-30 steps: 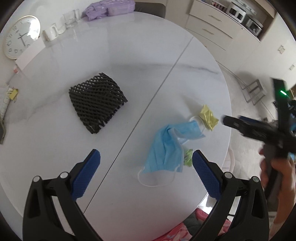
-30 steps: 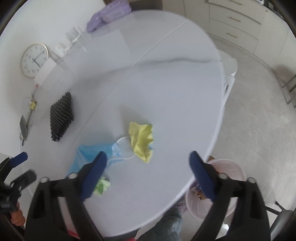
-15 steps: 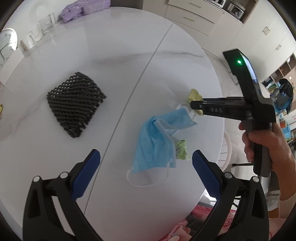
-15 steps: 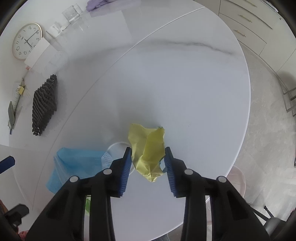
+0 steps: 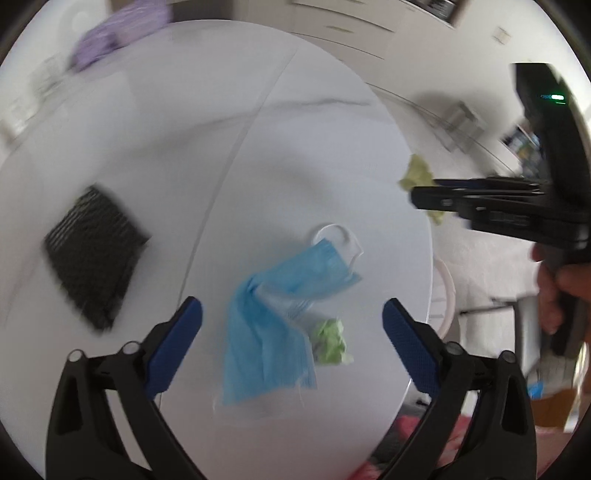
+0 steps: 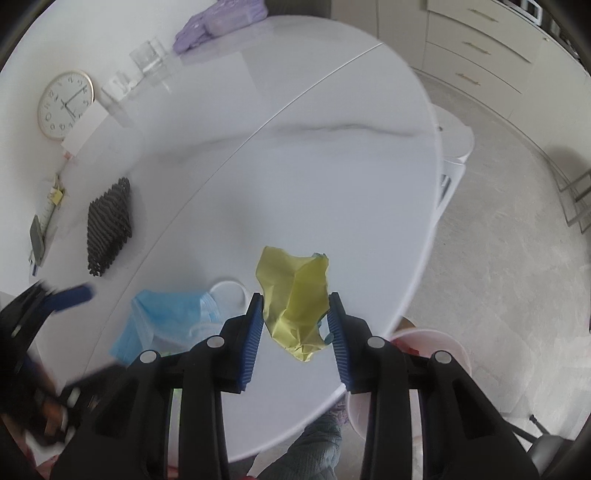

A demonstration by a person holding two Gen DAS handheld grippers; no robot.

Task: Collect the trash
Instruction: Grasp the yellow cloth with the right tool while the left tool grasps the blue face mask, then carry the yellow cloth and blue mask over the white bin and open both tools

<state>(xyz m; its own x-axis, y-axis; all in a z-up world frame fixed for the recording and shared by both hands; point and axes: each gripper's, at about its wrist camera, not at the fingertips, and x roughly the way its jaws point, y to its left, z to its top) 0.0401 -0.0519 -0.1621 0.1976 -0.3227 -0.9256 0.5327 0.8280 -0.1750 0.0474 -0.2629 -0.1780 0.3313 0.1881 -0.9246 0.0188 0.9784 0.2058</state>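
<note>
Paper [image 6: 293, 299], yellow and crumpled, now sits pinched in the right hand-held gripper [image 6: 295, 306], spread wide a second ago; left hand-held gripper [image 5: 291, 328], jaws closing slightly, hangs spread over the mask [image 5: 280, 314].

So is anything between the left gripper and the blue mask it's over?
Nothing visible. The left gripper, jaws closing, straddles the blue mask on the table. A green scrap lies against the mask's right edge, also between the jaws.

**Home dining area**

Domestic room: round white marble-look tabletop [image 6: 332, 155], cream cabinets with drawers [image 6: 487, 55], pale stone-look floor [image 6: 517, 258]. Household bits along the far edge: wall clock [image 6: 65, 105] lying flat, drinking glasses [image 6: 147, 59], purple packet [image 6: 218, 18].
</note>
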